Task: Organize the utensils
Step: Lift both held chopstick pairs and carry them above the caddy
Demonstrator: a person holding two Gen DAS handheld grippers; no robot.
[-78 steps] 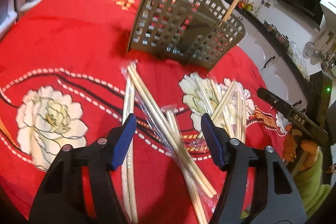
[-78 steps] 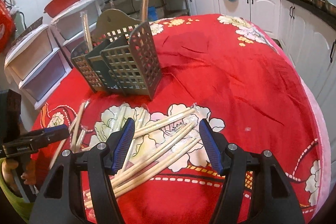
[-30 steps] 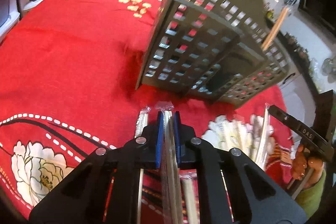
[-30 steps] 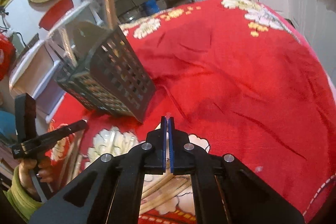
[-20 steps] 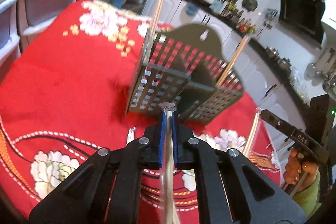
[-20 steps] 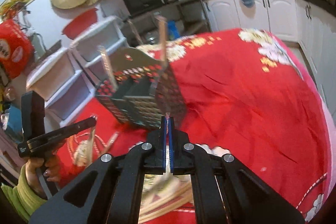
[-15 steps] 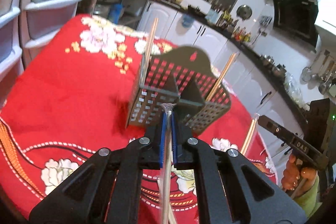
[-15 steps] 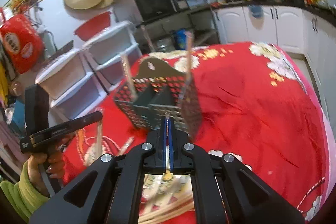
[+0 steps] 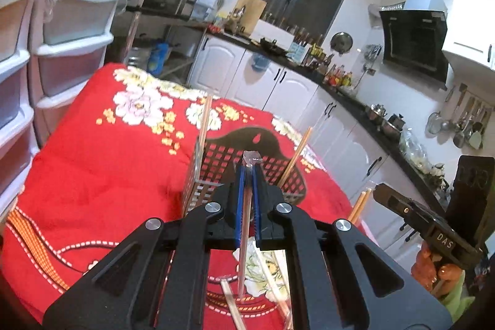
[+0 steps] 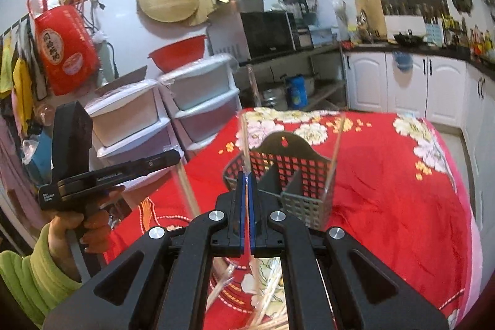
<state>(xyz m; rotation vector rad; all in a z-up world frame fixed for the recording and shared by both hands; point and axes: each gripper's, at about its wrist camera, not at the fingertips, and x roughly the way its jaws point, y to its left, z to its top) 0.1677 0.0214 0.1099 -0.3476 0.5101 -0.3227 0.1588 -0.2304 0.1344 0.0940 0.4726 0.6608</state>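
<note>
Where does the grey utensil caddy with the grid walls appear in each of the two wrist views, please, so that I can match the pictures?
Left wrist view: the utensil caddy stands just above centre on the red tablecloth, partly hidden behind the left gripper.
Right wrist view: the caddy stands at centre, just beyond the right gripper.
Shared landmark: the white drawer units beside the table.

One slotted utensil caddy (image 9: 272, 166) at frame centre; two chopstick packs standing in it (image 9: 204, 122); two grippers, left (image 9: 247, 172) and right (image 10: 246, 175), each clamping one pack.
</note>
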